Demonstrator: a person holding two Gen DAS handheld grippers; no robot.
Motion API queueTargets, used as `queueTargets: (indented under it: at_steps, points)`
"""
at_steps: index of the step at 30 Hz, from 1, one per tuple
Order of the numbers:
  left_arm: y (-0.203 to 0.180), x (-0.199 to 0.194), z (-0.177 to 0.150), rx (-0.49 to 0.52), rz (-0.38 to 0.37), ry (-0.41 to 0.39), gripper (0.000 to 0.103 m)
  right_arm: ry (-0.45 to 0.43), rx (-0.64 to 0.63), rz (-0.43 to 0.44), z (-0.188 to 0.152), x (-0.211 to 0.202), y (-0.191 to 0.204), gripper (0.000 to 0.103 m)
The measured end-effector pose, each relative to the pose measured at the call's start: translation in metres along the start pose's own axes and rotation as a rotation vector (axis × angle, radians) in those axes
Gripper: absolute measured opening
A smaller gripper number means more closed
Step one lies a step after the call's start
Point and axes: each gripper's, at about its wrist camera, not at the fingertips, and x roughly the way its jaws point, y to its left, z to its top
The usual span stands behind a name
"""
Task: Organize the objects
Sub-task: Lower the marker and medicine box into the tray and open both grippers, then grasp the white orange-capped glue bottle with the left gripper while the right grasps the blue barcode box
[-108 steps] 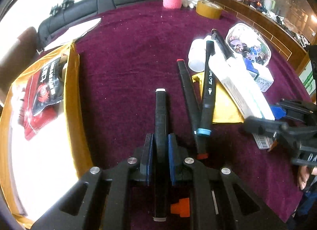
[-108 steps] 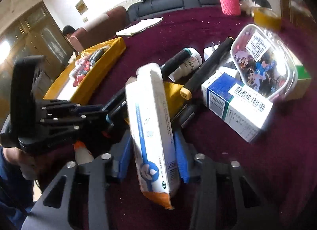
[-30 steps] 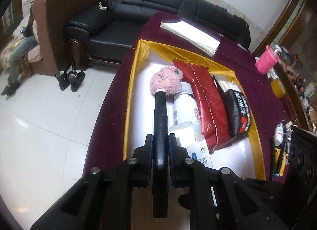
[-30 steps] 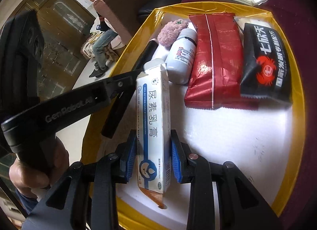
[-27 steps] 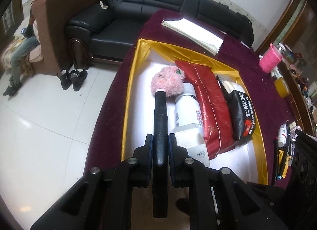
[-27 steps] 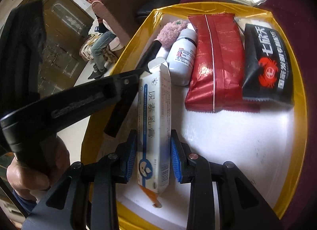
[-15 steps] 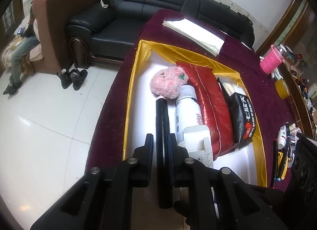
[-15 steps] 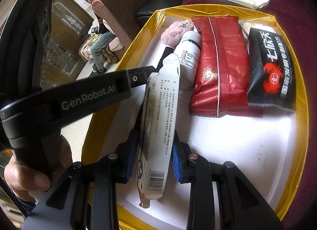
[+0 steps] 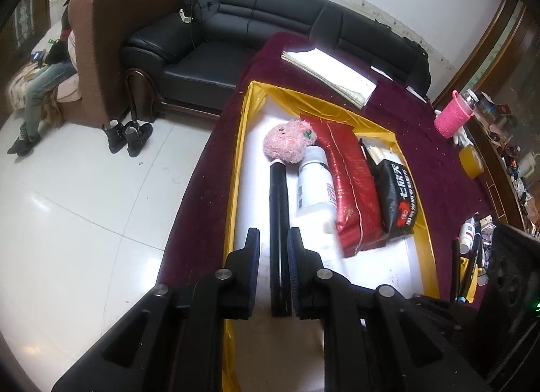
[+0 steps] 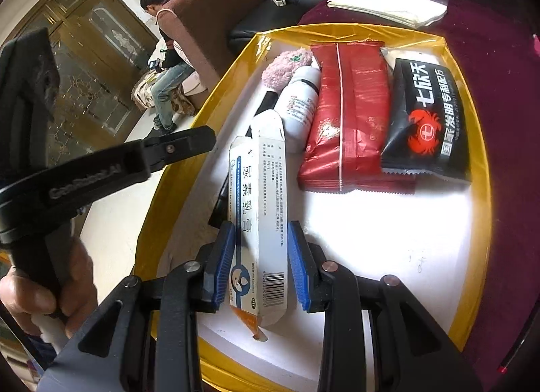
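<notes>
Yellow-rimmed tray (image 9: pixel 238 169) holds one each: black marker (image 9: pixel 278 203), pink plush (image 9: pixel 288 144) at its 12 o'clock, white bottle (image 9: pixel 314 183) at 3 o'clock, red packet (image 9: pixel 351 183), black packet (image 9: pixel 398 199). The left gripper (image 9: pixel 273 250), jaws slightly parted, could snag the marker when lifting. The right gripper (image 10: pixel 261 257) pinches one ointment box (image 10: pixel 266 196), which may topple onto the marker.

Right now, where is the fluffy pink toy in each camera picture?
Left wrist view: the pink plush toy lies upper middle, at the tray's far end.
Right wrist view: it shows upper middle too, smaller and paler.
Shared landmark: the white bottle lying right beside it.
</notes>
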Motion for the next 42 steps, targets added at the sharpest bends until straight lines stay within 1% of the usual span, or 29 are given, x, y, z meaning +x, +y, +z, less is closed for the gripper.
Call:
queueTargets:
  at_steps: [1, 3, 6, 7, 8, 10, 14, 17, 20, 24, 27, 29, 31, 32, 34, 35, 36, 38, 40, 42]
  points:
    - [0.000, -0.003, -0.002, -0.001, -0.006, -0.008, 0.014, 0.010, -0.004, 0.012, 0.001, 0.004, 0.004, 0.030]
    - [-0.001, -0.009, -0.005, -0.002, -0.005, -0.014, 0.014, 0.036, 0.000, 0.067, 0.001, 0.011, 0.006, 0.030]
    - [-0.003, -0.017, -0.010, 0.005, -0.006, -0.028, 0.014, 0.042, 0.002, 0.084, 0.003, 0.015, 0.008, 0.031]
    - [-0.004, -0.019, -0.011, 0.002, -0.008, -0.031, 0.014, 0.048, 0.009, 0.084, 0.005, 0.014, 0.007, 0.036]
    - [-0.005, -0.021, -0.013, 0.001, -0.013, -0.032, 0.014, 0.051, 0.017, 0.083, 0.007, 0.014, 0.005, 0.043]
    - [-0.008, -0.023, -0.016, 0.005, -0.024, -0.038, 0.014, 0.045, 0.020, 0.101, 0.007, 0.007, 0.002, 0.047]
    - [-0.015, -0.024, -0.022, 0.011, -0.031, -0.039, 0.014, 0.006, 0.000, 0.107, 0.000, -0.013, -0.003, 0.047]
    - [-0.019, -0.025, -0.027, 0.006, -0.024, -0.038, 0.014, -0.005, -0.006, 0.116, -0.004, -0.016, 0.000, 0.047]
    - [-0.023, -0.027, -0.033, -0.001, -0.033, -0.040, 0.014, -0.023, -0.010, 0.120, -0.013, -0.031, -0.006, 0.047]
    - [-0.038, -0.034, -0.044, 0.017, -0.057, -0.050, 0.014, -0.060, -0.006, 0.152, -0.031, -0.058, -0.018, 0.047]
    - [-0.059, -0.040, -0.056, 0.052, -0.092, -0.053, 0.014, -0.095, -0.006, 0.167, -0.038, -0.074, -0.022, 0.047]
    - [-0.078, -0.042, -0.063, 0.087, -0.115, -0.050, 0.014, -0.124, 0.004, 0.159, -0.047, -0.091, -0.030, 0.047]
    - [-0.100, -0.044, -0.071, 0.135, -0.143, -0.045, 0.014, -0.155, 0.029, 0.176, -0.056, -0.111, -0.045, 0.047]
    - [-0.110, -0.045, -0.076, 0.168, -0.157, -0.039, 0.017, -0.169, 0.035, 0.177, -0.060, -0.121, -0.052, 0.047]
    - [-0.138, -0.045, -0.088, 0.261, -0.183, -0.029, 0.027, -0.199, 0.057, 0.151, -0.068, -0.143, -0.072, 0.047]
    - [-0.150, -0.045, -0.094, 0.307, -0.196, -0.024, 0.034, -0.212, 0.068, 0.147, -0.070, -0.148, -0.078, 0.048]
    - [-0.164, -0.044, -0.102, 0.367, -0.215, -0.017, 0.040, -0.230, 0.082, 0.145, -0.075, -0.158, -0.088, 0.049]
    - [-0.190, -0.039, -0.118, 0.486, -0.257, 0.007, 0.043, -0.256, 0.111, 0.135, -0.083, -0.172, -0.106, 0.051]
    - [-0.214, -0.035, -0.136, 0.603, -0.274, 0.032, 0.043, -0.284, 0.142, 0.124, -0.094, -0.188, -0.124, 0.051]
    - [-0.232, -0.031, -0.150, 0.703, -0.277, 0.038, 0.043, -0.303, 0.162, 0.104, -0.105, -0.200, -0.140, 0.052]
